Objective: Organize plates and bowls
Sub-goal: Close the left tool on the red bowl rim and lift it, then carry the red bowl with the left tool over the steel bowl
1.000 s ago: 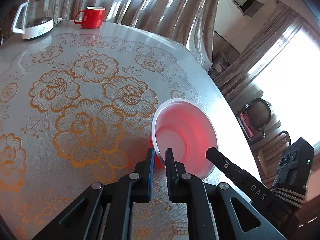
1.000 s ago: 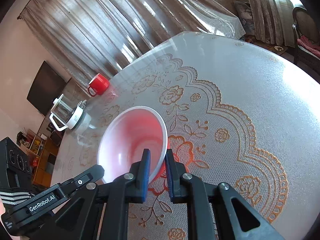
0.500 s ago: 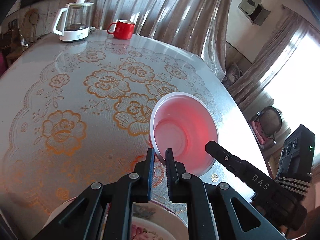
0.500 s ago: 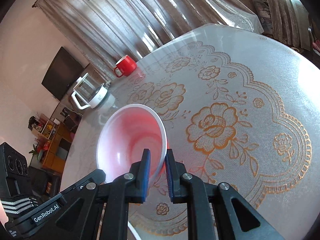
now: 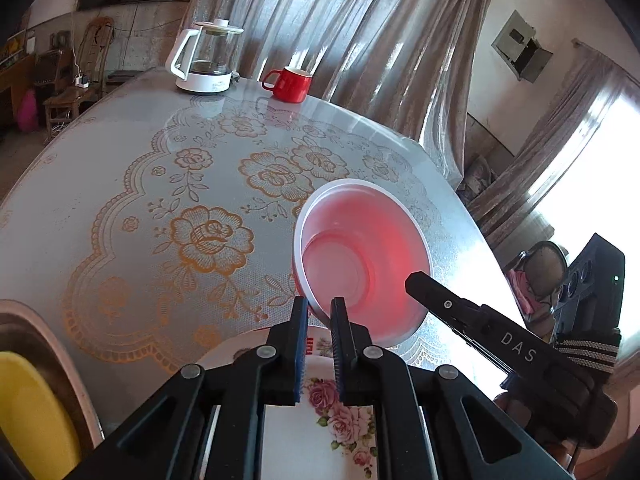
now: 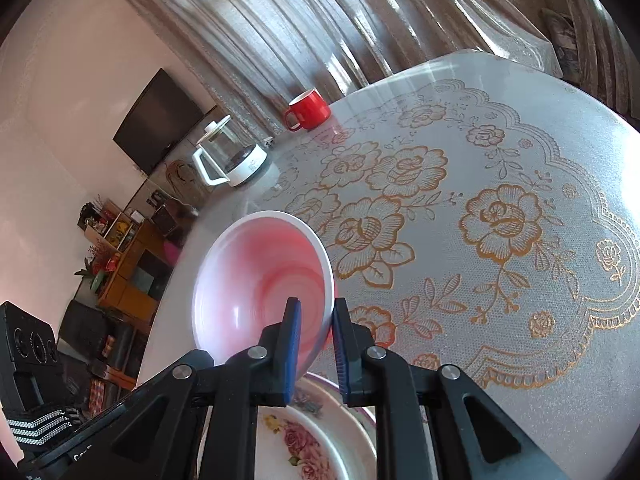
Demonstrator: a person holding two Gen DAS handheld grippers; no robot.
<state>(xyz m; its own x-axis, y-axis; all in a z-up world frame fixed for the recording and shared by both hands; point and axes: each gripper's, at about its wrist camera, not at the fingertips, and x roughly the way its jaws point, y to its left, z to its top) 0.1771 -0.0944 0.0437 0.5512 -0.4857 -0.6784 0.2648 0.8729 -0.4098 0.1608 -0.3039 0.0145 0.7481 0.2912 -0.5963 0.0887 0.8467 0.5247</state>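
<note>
The red bowl [image 5: 362, 256], white inside and along its rim, hangs tilted above the worktop [image 5: 120, 200], carried from two sides. The left hand-held gripper [image 5: 319, 312] pinches the near rim, one blue-padded finger inside the wall and one outside. The right hand-held gripper [image 6: 316, 316] pinches the opposite rim in the same way, its pads pressed on the wall. In the left wrist view the other tool's black finger reaches in from the right and bears the white letters "DAS"; in the right wrist view the lettering on the left tool at the lower left edge is too cut off to read.

Just below the bowl lies a white plate [image 5: 320, 432] printed with pink roses — a scrap of red lettering on it near the left fingers cannot be read. At the left edge of the left wrist view a yellow dish [image 5: 28, 412] sits inside a darker-rimmed one.

A lace-patterned cloth with golden roses covers the worktop. At its far side stand a red mug [image 5: 290, 83] and a glass kettle [image 5: 208, 60] on a white base — the small mark on the base is unreadable. A dark television [image 6: 158, 120] hangs on the wall beyond.
</note>
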